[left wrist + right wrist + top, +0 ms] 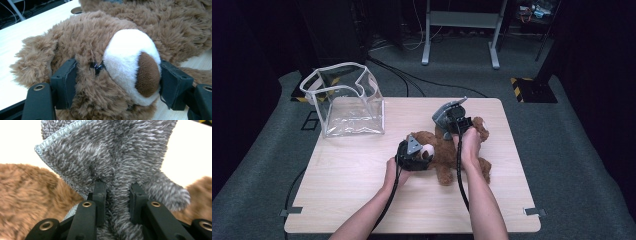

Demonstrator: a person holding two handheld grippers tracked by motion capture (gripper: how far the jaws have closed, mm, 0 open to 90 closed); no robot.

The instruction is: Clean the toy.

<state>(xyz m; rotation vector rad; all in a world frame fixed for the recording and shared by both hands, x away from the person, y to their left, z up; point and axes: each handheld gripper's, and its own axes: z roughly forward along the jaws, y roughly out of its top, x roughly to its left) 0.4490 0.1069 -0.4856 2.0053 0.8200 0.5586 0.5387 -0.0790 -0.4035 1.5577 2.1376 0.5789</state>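
While clamped, teddy bear's head point(100, 67) fills left hand-held gripper point(117, 82).

Two bare forearms come in from the bottom of the high view and angle inward over the table. The left hand point(391, 169) grasps the black left gripper point(414, 154) with a grey three-cornered plate on top; in the left gripper view its jaws stand wide and press on both sides of a brown plush head. The right hand point(468, 145) reaches further forward, holding the right gripper point(453, 118), whose jaws are nearly together, pinching a fold of grey fuzzy fabric.
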